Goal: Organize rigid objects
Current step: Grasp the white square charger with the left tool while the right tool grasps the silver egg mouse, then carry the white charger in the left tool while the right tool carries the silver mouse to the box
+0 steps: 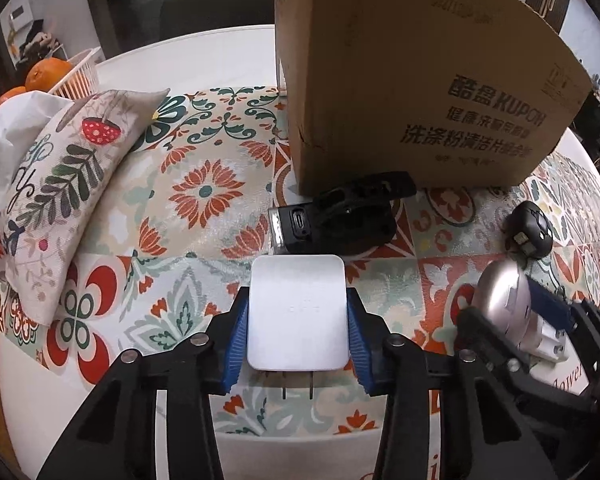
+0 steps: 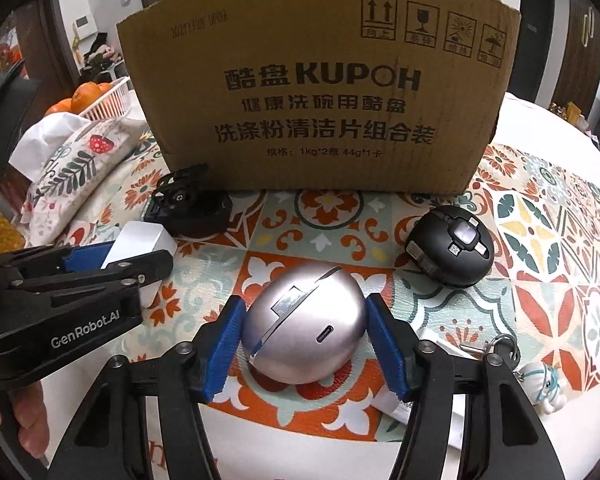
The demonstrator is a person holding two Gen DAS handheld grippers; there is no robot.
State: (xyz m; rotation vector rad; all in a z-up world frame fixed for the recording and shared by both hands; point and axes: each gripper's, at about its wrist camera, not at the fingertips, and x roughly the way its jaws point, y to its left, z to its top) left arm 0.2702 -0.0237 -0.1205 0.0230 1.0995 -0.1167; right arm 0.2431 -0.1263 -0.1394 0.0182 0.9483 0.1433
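Observation:
A white plug-in charger [image 1: 298,312] lies flat on the patterned tablecloth [image 1: 204,192], prongs toward the camera. My left gripper [image 1: 298,320] is shut on it, blue pads pressed on both long sides. In the right wrist view a silver egg-shaped case [image 2: 304,324] with a charging port rests on the cloth. My right gripper [image 2: 305,340] is shut on it, one blue pad against each flank. A tall cardboard box [image 2: 320,120] with black print stands just behind both, its inside hidden.
A black clip mount [image 2: 192,208] and a round black device [image 2: 452,248] lie in front of the box. A key ring with a white figure [image 2: 544,384] sits at the right. A floral tissue pouch [image 1: 60,184] and a white basket [image 1: 78,76] of oranges stand left.

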